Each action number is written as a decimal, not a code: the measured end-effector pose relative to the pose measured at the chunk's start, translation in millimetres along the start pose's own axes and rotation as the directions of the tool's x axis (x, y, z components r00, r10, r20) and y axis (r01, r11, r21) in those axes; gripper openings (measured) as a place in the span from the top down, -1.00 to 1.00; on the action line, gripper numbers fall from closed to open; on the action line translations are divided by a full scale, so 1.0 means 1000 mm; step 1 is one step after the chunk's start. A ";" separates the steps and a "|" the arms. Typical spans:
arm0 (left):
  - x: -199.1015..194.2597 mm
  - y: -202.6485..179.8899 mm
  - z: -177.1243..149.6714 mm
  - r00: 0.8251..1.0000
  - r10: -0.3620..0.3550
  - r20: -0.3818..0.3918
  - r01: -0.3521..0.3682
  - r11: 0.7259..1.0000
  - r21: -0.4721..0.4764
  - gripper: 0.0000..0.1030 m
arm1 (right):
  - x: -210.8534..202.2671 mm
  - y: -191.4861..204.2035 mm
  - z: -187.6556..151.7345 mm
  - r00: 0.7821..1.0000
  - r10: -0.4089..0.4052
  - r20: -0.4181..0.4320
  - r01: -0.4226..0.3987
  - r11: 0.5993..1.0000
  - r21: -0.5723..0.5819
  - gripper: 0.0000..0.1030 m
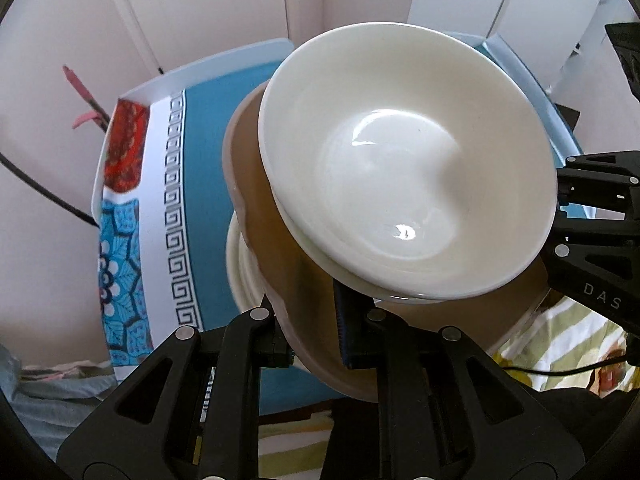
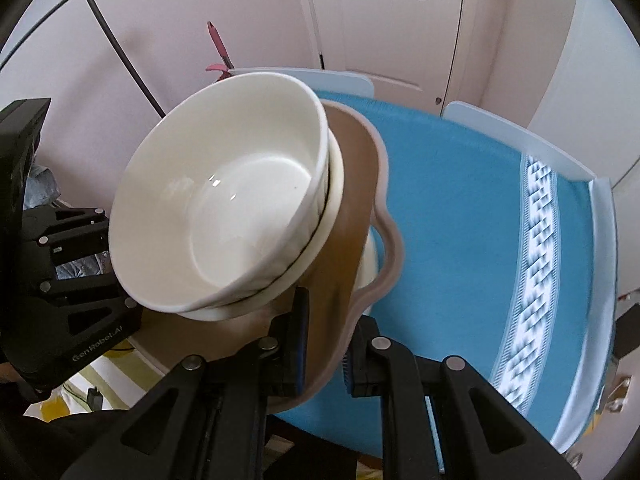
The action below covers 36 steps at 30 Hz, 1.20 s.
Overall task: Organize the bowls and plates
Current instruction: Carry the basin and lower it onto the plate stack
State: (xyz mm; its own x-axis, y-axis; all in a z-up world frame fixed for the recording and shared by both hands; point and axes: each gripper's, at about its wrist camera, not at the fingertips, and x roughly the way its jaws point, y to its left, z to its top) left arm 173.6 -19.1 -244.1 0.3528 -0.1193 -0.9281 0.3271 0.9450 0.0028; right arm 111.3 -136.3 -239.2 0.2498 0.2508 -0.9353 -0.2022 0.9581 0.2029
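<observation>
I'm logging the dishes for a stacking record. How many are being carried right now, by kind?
White bowls: 2, a top bowl nested in a lower bowl.
Brown scalloped plate: 1, under the bowls, pinched at its rim by the left claw and the right claw.
Total: 3 dishes.

I see two nested white bowls [image 1: 404,168] tilted on a wavy-edged brown plate [image 1: 276,264] pinched in my left claw [image 1: 316,344].

Lettering on the two grippers

The right gripper [image 1: 592,240], seen from the left wrist, carries the letters "DAS" on its black body; the left gripper [image 2: 80,280], seen from the right wrist, reads "GenRobot.AI".
</observation>
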 end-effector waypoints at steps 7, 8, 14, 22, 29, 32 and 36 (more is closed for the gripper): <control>0.017 0.010 -0.009 1.000 -0.014 -0.007 0.014 1.000 0.020 0.80 | 0.024 0.005 -0.007 1.000 -0.015 -0.018 0.016 0.999 0.048 0.74; 0.021 0.012 -0.009 1.000 -0.016 -0.009 0.016 1.000 0.020 0.80 | 0.026 0.005 -0.007 1.000 -0.015 -0.020 0.016 0.998 0.053 0.74; 0.034 0.015 -0.011 1.000 -0.017 -0.020 0.018 0.999 0.032 0.81 | 0.036 0.006 -0.009 1.000 -0.009 -0.030 0.012 0.996 0.091 0.74; 0.036 0.016 -0.011 0.999 -0.023 -0.034 0.024 0.999 0.025 0.81 | 0.038 0.007 -0.009 1.000 -0.007 -0.031 0.010 0.995 0.104 0.74; 0.039 0.018 -0.006 0.995 -0.037 -0.091 0.040 0.999 0.030 0.73 | 0.039 0.007 -0.003 0.997 0.001 -0.078 0.007 0.994 0.105 0.73; 0.041 0.015 -0.003 0.992 -0.030 -0.121 0.037 0.998 0.049 0.70 | 0.042 0.007 0.002 0.993 0.012 -0.122 0.000 0.995 0.100 0.70; 0.042 0.014 -0.001 0.988 -0.040 -0.150 0.050 0.997 0.064 0.67 | 0.046 0.008 0.005 0.987 0.019 -0.163 -0.005 0.996 0.084 0.52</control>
State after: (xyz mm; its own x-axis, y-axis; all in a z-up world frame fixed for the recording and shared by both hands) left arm 192.1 -10.1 -283.3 0.2037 -0.1097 -0.9729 0.3994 0.9165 -0.0197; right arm 126.6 -116.5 -279.5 0.0887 0.2432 -0.9659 -0.1235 0.9649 0.2316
